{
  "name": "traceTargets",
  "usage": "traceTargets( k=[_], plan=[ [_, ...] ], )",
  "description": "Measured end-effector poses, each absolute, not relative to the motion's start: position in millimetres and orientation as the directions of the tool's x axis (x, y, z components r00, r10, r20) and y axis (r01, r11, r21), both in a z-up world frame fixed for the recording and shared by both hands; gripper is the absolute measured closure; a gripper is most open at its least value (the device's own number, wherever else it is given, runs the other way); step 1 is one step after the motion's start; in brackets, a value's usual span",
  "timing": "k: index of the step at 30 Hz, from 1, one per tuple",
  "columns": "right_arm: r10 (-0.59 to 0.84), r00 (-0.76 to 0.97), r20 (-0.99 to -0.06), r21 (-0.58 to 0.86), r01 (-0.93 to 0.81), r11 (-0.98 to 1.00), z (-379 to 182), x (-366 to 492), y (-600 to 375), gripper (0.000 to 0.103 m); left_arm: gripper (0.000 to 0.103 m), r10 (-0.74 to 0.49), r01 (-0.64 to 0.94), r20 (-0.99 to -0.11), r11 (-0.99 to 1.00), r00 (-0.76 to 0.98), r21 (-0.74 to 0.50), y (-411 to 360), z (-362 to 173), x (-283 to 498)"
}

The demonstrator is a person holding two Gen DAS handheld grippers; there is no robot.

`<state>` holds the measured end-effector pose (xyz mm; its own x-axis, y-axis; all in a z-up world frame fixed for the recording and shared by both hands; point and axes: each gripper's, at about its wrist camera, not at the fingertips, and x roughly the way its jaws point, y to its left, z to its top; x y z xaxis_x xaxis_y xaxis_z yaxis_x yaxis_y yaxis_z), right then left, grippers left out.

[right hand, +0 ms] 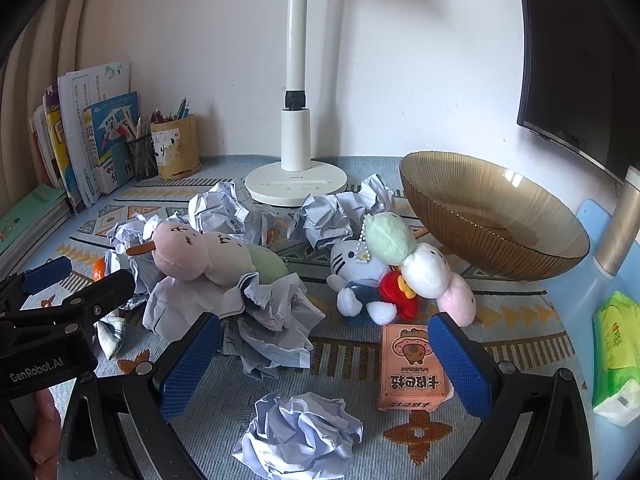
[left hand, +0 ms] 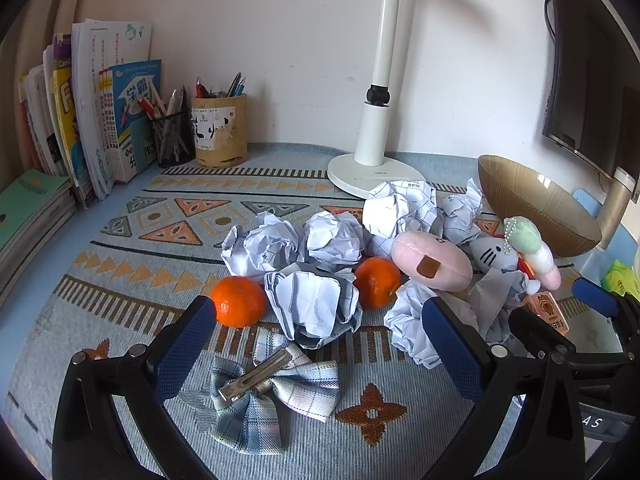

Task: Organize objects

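On a patterned cloth lie several crumpled paper balls [left hand: 316, 304] [right hand: 300, 432], two oranges [left hand: 239, 300] [left hand: 377, 282], a plaid bow hair clip [left hand: 268, 392], a pink plush [left hand: 430, 260] [right hand: 188, 254], a Hello Kitty plush [right hand: 356, 276] with a dango charm [right hand: 424, 264], and a small pink card box [right hand: 410, 368]. My left gripper [left hand: 320, 344] is open and empty, above the bow clip. My right gripper [right hand: 326, 364] is open and empty, with a paper ball between its fingers and the pink box by its right finger.
A ribbed amber glass bowl [right hand: 492, 216] [left hand: 532, 204] stands at the right. A white lamp base [right hand: 296, 184], pen holders [left hand: 218, 132], books [left hand: 92, 120], a monitor [right hand: 580, 60] and a green tissue pack [right hand: 618, 352] ring the cloth.
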<state>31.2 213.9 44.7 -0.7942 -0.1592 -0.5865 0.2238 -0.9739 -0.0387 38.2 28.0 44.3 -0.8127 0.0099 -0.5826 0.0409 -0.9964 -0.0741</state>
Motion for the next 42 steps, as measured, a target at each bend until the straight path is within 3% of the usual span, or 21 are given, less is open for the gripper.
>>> traceTargets(
  k=[23,27,31,34,36,37,38,39,42],
  plan=[
    [-0.162,-0.796,-0.584,-0.029,0.220,-0.975,45,32,214,0.000,0.001,0.038,0.006,-0.585,-0.997,-0.810,-0.074,31,45,38],
    [-0.242,-0.779,-0.578,0.073,0.246,-0.966,53,31,234,0.000,0.001,0.211,-0.147,-0.616,-0.977,-0.759,-0.153,30,54,32],
    [-0.289,-0.737,-0.611,0.156,0.246,-0.957,64,16,276,0.000,0.001,0.353,-0.336,-0.631,-0.930,-0.691,-0.152,49,81,17],
    [-0.357,-0.673,-0.647,0.241,0.264,-0.934,69,-9,311,0.003,0.001,0.393,-0.411,-0.669,-0.901,-0.631,-0.142,68,86,-2],
    [-0.417,-0.594,-0.688,0.290,0.302,-0.908,63,-25,319,0.007,0.006,0.384,-0.437,-0.718,-0.891,-0.581,-0.122,82,82,-19],
    [-0.438,-0.546,-0.714,0.307,0.319,-0.897,57,-33,319,0.013,0.014,0.384,-0.447,-0.736,-0.886,-0.557,-0.124,87,78,-27],
    [-0.431,-0.529,-0.731,0.298,0.322,-0.899,52,-40,319,0.024,0.017,0.387,-0.450,-0.753,-0.883,-0.533,-0.135,89,74,-34],
    [-0.411,-0.529,-0.743,0.278,0.314,-0.908,49,-44,319,0.028,0.018,0.384,-0.446,-0.769,-0.883,-0.511,-0.145,91,70,-38],
    [-0.400,-0.528,-0.749,0.286,0.287,-0.914,41,-62,324,0.030,0.034,0.398,-0.453,-0.803,-0.873,-0.443,-0.182,95,59,-46]
  ],
)
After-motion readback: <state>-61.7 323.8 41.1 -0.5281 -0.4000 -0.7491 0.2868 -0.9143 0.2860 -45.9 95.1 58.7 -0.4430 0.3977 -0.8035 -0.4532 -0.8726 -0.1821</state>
